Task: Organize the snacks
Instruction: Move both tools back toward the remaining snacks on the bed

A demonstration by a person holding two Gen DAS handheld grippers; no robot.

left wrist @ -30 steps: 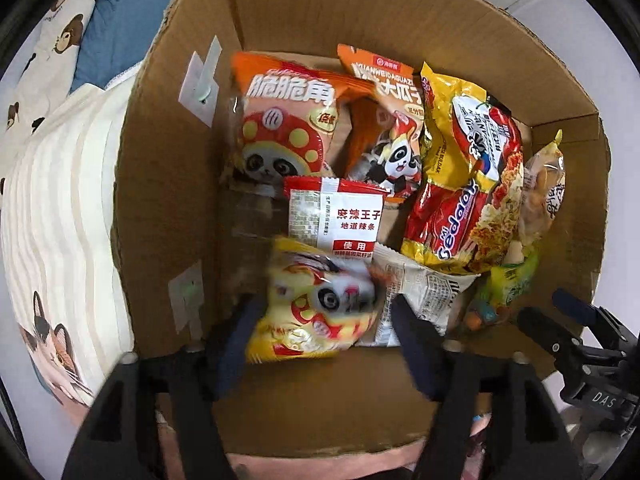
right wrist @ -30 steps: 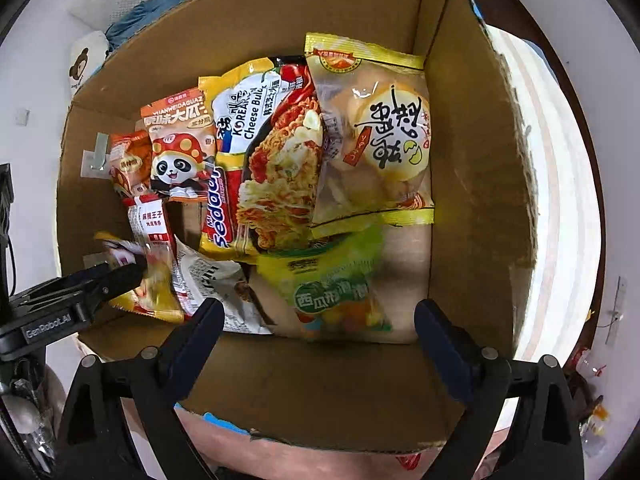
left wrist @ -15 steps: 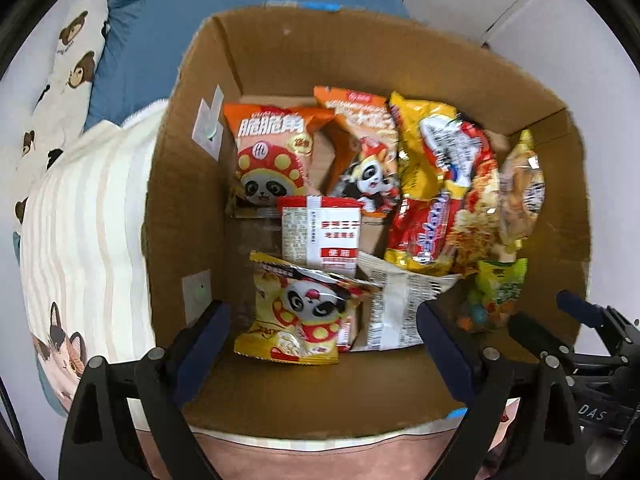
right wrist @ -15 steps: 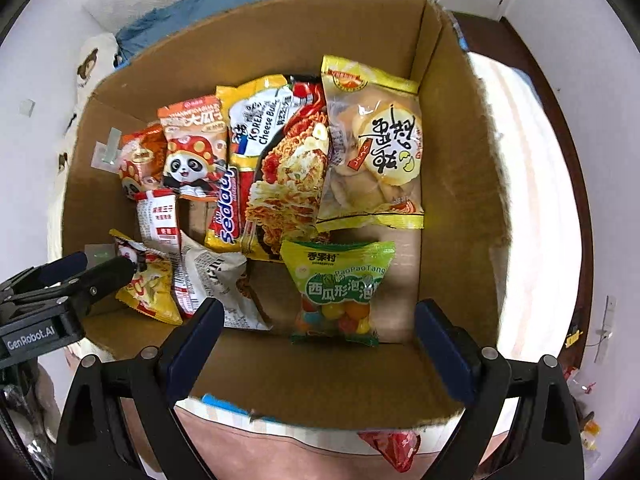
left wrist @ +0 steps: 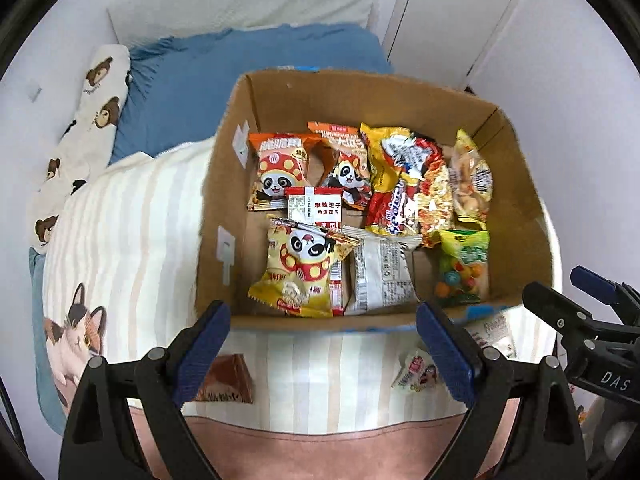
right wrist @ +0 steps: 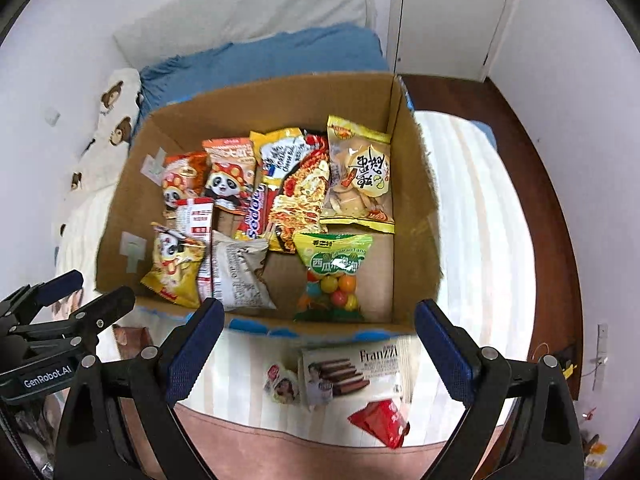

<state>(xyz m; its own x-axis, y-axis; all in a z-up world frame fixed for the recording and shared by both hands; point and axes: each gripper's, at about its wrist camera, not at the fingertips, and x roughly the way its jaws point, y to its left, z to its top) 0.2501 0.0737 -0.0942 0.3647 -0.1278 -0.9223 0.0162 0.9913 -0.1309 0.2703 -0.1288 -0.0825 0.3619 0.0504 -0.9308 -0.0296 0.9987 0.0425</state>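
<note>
The left gripper (left wrist: 322, 344) has let go of the yellow panda snack bag (left wrist: 298, 270), now lying in the box (left wrist: 224, 184), and both grippers have pulled up and back.

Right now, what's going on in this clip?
A person with a claw in each hand is packing snacks into a cardboard box on a bed. The left claw and right claw are both open and empty, above the box's near edge. A Franzzi wafer pack and a red packet lie outside.

Brown corrugated cardboard box (left wrist: 224, 184): matt, rough torn edges. Yellow panda-print snack packet (left wrist: 298, 276): glossy crinkled plastic film. Striped cream bedspread (left wrist: 132, 220): soft matt cloth. Dark red-brown wooden floor (right wrist: 556, 184): smooth, slight sheen.
</note>
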